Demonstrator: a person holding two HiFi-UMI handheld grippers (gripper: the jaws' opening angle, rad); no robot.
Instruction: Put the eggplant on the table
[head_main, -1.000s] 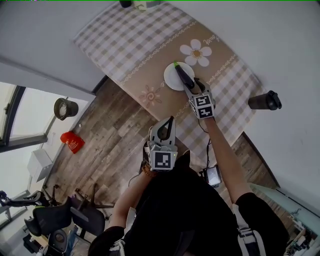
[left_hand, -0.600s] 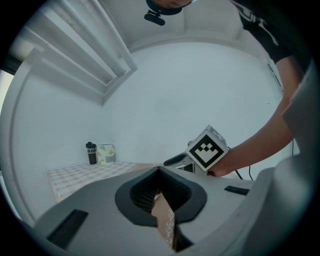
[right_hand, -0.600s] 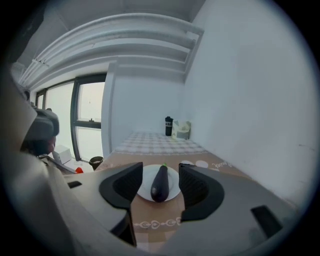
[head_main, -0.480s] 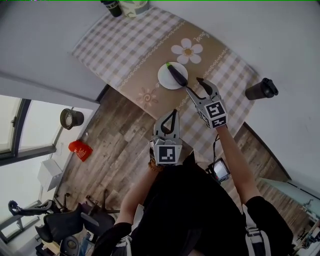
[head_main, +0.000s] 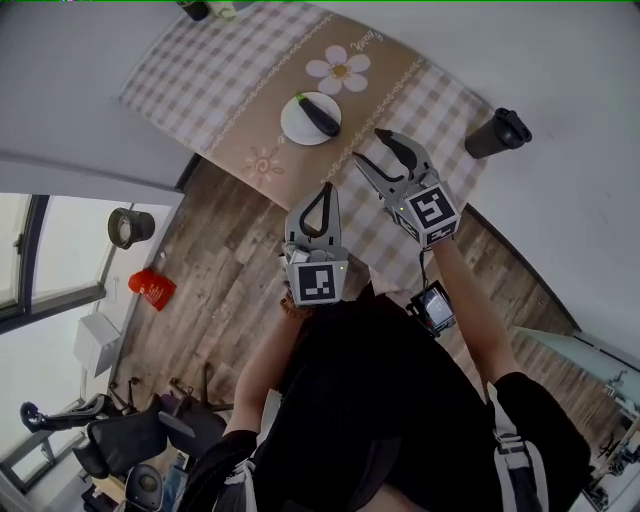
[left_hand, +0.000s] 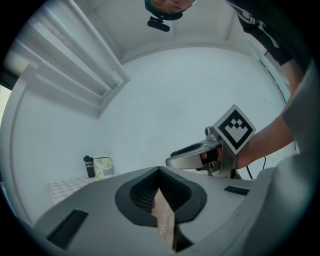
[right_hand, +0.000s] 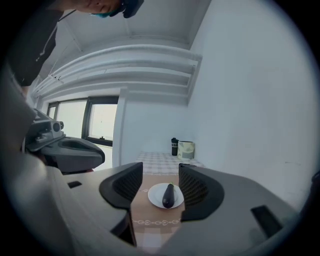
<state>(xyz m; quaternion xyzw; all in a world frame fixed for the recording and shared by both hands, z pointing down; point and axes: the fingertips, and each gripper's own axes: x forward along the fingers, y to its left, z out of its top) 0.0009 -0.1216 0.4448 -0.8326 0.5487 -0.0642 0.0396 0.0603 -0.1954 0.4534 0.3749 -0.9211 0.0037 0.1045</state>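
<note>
A dark purple eggplant (head_main: 319, 113) lies on a white plate (head_main: 294, 126) on the checkered, flower-printed tablecloth (head_main: 220, 70). My right gripper (head_main: 367, 146) hangs open a little short of the plate, on the near side, with nothing between its fingers. Through its jaws in the right gripper view (right_hand: 159, 184) I see the eggplant (right_hand: 169, 195) and the plate (right_hand: 154, 198) ahead. My left gripper (head_main: 324, 188) is held nearer my body over the table's front edge, jaws shut and empty. The left gripper view (left_hand: 160, 171) looks mostly at a white wall.
A dark bottle (right_hand: 174, 147) and a pale mug (right_hand: 186, 150) stand at the table's far end. A black tumbler (head_main: 497, 132) stands off to the right of the cloth. Wooden floor (head_main: 215, 270) and chairs (head_main: 130, 440) lie to the left.
The right gripper, which was at the eggplant on the plate, has opened and drawn back toward me. The eggplant stays on the plate. The left gripper stays shut.
</note>
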